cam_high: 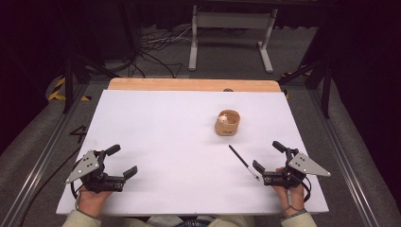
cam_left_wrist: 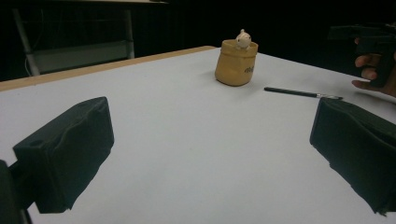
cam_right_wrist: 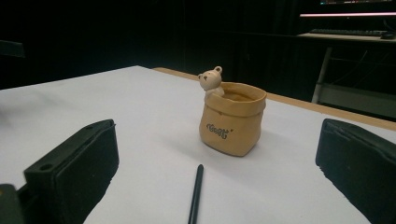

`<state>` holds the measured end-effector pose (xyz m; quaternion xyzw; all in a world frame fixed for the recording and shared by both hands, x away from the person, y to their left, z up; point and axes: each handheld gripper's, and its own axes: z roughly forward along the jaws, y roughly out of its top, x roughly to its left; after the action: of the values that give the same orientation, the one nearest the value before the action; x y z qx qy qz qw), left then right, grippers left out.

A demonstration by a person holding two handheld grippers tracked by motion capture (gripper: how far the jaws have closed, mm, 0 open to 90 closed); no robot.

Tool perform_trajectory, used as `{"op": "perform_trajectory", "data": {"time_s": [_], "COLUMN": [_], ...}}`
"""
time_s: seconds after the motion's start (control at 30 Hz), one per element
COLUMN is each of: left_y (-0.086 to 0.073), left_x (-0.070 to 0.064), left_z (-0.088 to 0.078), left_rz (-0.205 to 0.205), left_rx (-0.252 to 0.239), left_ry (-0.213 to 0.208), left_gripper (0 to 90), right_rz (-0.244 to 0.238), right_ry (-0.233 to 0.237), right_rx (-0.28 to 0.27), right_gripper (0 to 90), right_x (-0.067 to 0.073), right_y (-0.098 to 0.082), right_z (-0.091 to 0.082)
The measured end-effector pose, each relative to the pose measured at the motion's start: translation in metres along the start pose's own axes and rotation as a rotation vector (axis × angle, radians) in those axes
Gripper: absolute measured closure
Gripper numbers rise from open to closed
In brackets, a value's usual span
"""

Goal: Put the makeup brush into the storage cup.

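Both grippers rest at the near edge of the white table [cam_high: 156, 142], each one held by a hand of the person. On the near left, the left gripper [cam_high: 124, 161] has its two black jaws spread wide, and between them is nothing except the bare table surface. On the near right, the right gripper [cam_high: 268, 156] is spread wide in the same way and holds nothing. Just beside its near jaw lies a thin black pen [cam_high: 244, 162], flat on the table; I cannot tell if the jaw touches the pen's tip. From the right gripper view, the pen [cam_right_wrist: 195, 195] points toward a small tan pot [cam_right_wrist: 232, 117] shaped like a sack. This pot [cam_high: 227, 123] stands upright farther away, right of the table's centre, with a little white bear figure [cam_right_wrist: 211, 81] at its rim.
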<state>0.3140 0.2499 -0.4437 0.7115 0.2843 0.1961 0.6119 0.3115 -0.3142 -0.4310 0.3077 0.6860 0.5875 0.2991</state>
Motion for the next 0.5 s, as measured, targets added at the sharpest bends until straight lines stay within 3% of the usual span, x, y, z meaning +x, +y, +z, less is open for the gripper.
{"op": "perform_trajectory", "data": {"time_s": [0.5], "left_y": [0.0025], "left_x": [-0.0021], "left_z": [0.0006], "left_rz": [0.004], "left_rx": [-0.005], "left_ry": [-0.005], "left_gripper": [0.3], "right_rz": [-0.01], "right_ry": [0.0], "right_rx": [0.003], "right_gripper": [0.0], "right_x": [0.0005], "right_y": [0.0016], "right_z": [-0.0025]}}
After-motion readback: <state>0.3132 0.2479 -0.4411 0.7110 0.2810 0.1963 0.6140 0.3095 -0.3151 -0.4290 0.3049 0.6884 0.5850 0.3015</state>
